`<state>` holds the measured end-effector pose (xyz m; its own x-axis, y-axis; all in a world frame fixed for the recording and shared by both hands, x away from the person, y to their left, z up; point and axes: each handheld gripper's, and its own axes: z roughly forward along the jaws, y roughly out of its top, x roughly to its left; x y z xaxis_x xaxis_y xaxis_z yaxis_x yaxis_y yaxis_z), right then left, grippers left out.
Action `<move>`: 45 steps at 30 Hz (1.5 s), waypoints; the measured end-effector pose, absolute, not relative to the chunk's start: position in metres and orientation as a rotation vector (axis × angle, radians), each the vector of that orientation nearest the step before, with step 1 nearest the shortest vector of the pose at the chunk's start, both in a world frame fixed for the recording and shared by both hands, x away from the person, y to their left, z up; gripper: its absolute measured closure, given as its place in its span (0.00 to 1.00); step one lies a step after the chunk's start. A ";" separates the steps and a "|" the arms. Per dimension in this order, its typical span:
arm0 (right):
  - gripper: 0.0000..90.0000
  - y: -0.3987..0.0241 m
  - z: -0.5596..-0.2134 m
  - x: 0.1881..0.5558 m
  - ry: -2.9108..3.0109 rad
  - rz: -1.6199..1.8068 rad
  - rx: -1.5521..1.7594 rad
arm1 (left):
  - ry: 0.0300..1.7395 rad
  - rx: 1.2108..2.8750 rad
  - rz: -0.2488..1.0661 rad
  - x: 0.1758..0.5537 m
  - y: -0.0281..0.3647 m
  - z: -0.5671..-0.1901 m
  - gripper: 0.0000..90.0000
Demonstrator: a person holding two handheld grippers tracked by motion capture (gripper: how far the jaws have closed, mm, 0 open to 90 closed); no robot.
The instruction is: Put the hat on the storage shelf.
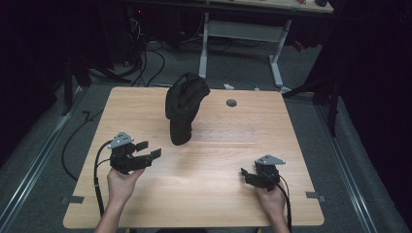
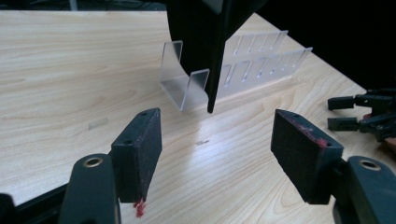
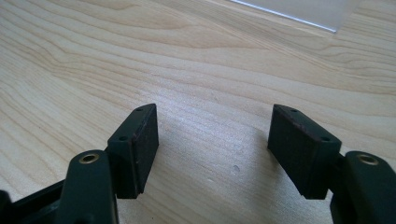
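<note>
Both hands low at the near edge, black cap waiting on its clear rack

Table (image 1: 204,165) bare between the grippers; the cap (image 1: 184,104) sits mid-table on one end of a clear slotted rack (image 2: 233,70). Left gripper (image 2: 215,140) points at it, jaws apart and empty — right gripper (image 3: 212,140) likewise spread, over bare wood. Best approach, I judge: come in level with the left, pinch the brim edge squarely — not the soft crown.

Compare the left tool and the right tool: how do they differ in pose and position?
The left tool is lifted above the table and points at the black cap on its clear rack; the right tool sits low near the wood, aimed at bare tabletop. The left is nearer the cap. Both stand open and empty.
</note>
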<state>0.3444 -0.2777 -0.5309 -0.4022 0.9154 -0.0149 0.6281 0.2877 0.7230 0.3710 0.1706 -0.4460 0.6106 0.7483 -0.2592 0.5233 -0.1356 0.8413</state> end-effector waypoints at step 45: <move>0.37 -0.278 -0.531 0.344 2.131 0.899 1.383 | 1.065 1.890 0.212 0.358 0.156 -0.496 0.36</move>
